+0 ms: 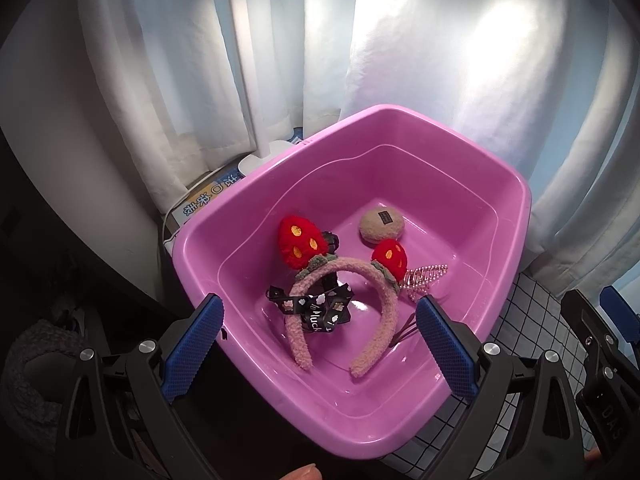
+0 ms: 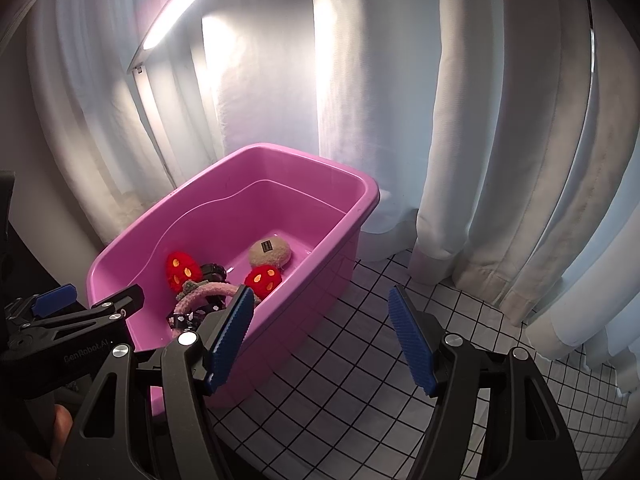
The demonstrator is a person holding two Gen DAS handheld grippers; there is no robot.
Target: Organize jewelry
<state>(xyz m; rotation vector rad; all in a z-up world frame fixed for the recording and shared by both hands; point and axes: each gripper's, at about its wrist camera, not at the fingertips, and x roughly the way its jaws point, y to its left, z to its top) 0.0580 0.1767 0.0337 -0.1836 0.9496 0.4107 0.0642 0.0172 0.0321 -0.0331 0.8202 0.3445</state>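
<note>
A pink plastic tub holds hair accessories. A fuzzy pink headband with two red strawberry plushes lies in it, over a black printed ribbon bow. A beige round puff and a small pearl comb lie further in. My left gripper hovers open above the tub's near side, nothing between its blue pads. My right gripper stands open over the tub's right wall and the tablecloth, holding nothing.
The tub sits on a white tablecloth with a black grid. White curtains hang close behind. A lit desk lamp stands at the back left, its base behind the tub. A dark knitted item lies far left.
</note>
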